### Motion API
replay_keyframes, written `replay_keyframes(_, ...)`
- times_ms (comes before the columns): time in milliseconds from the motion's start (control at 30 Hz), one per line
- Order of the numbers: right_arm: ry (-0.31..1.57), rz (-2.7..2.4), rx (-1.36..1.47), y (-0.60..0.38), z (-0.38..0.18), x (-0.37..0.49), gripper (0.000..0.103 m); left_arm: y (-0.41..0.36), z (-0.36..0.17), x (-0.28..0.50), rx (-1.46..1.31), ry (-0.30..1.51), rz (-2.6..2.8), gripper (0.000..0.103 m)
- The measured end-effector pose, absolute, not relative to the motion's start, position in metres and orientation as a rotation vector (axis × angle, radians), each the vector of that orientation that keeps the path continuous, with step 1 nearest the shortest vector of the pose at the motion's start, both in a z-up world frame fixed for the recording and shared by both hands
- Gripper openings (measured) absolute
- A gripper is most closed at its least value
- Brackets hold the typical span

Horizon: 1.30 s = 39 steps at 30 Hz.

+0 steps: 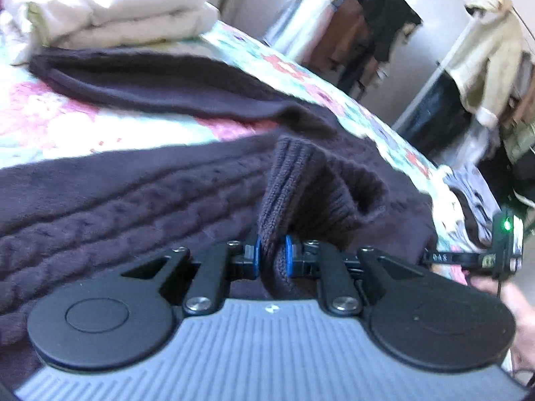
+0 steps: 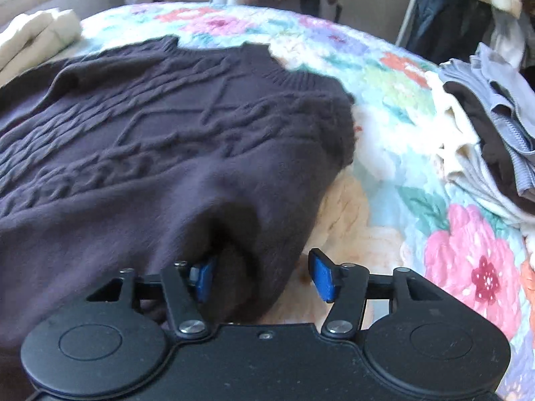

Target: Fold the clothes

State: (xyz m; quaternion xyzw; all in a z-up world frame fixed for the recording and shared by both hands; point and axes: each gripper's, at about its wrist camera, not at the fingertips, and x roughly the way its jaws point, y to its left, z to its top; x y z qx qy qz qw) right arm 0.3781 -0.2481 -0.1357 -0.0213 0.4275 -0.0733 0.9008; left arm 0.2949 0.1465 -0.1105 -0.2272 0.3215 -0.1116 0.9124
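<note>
A dark purple cable-knit sweater [image 2: 174, 127] lies spread on the floral quilt [image 2: 394, 107], its neckline at the far side. In the left wrist view my left gripper [image 1: 272, 255] is shut on a ribbed edge of the sweater [image 1: 301, 180], and the cloth rises in a fold between the blue pads [image 1: 288, 255]. One sleeve [image 1: 150, 80] stretches away across the bed. My right gripper [image 2: 263, 277] is open, jaws wide apart. A bunched corner of the sweater sits against its left pad [image 2: 204, 277]; the right pad [image 2: 322, 279] is bare over the quilt.
A folded cream garment [image 1: 110, 10] rests at the far left of the bed. A pile of grey, dark and cream clothes [image 2: 485, 127] lies at the right edge. Hanging clothes on a rack [image 1: 367, 26] stand beyond the bed. A hand [image 1: 515, 304] shows at the right.
</note>
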Motion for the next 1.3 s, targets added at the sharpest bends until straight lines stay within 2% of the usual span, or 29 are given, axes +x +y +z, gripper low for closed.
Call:
replay_keyframes(33,0.831,-0.164,-0.059,-0.249,-0.128,0.372,0.032,0.150,-0.108,0.292,-0.485,0.646,-0.226,0.012)
replay_keyframes(133,0.751,-0.188,-0.101,-0.259,-0.113,0.356,0.032,0.155,-0.105,0.287,-0.514,0.634,-0.220,0.012)
replay_keyframes(267,0.833,-0.186,-0.031,-0.282,-0.128,0.348,0.032,0.150,-0.106,0.287,-0.509,0.677,-0.213,0.012)
replay_keyframes(300,0.855,-0.177,-0.026,-0.284,-0.135,0.350,0.036,0.148,-0.110,0.288,-0.506,0.705,-0.198,0.012)
replay_keyframes(333,0.863,-0.179,-0.027,-0.285,-0.138,0.351,0.045,0.147,-0.114,0.288,-0.503,0.746,-0.172,0.012)
replay_keyframes(400,0.859,-0.198,-0.020,-0.286,-0.137,0.351,0.051,0.146,-0.124,0.288,-0.496,0.839,-0.112,0.012)
replay_keyframes(500,0.884,-0.204,-0.012,-0.283,-0.125,0.348,0.053,0.152,-0.132,0.283,-0.542,0.915,-0.055,0.013)
replay_keyframes(833,0.820,-0.047,-0.032,-0.242,-0.073,0.327,0.058,0.163,-0.108,0.274,-0.526,0.875,-0.061,0.016)
replay_keyframes(900,0.827,0.013,-0.055,-0.232,-0.078,0.337,0.058,0.168,-0.113,0.278,-0.524,0.875,-0.061,0.022)
replay_keyframes(1033,0.858,0.105,-0.079,-0.212,-0.097,0.353,0.058,0.180,-0.122,0.286,-0.520,0.877,-0.061,0.047)
replay_keyframes(1100,0.885,0.120,-0.077,-0.205,-0.109,0.363,0.058,0.186,-0.127,0.290,-0.519,0.877,-0.061,0.049)
replay_keyframes(1133,0.893,0.113,-0.078,-0.202,-0.114,0.367,0.059,0.186,-0.130,0.292,-0.510,0.869,-0.061,0.046)
replay_keyframes(1200,0.899,0.101,-0.061,-0.200,-0.124,0.377,0.063,0.185,-0.136,0.296,-0.484,0.842,-0.061,0.016)
replay_keyframes(1233,0.899,0.101,-0.050,-0.200,-0.128,0.382,0.063,0.183,-0.133,0.295,-0.472,0.808,-0.077,0.010)
replay_keyframes(1300,0.881,0.093,-0.059,-0.200,-0.133,0.386,0.063,0.179,-0.118,0.290,-0.451,0.709,-0.133,0.010)
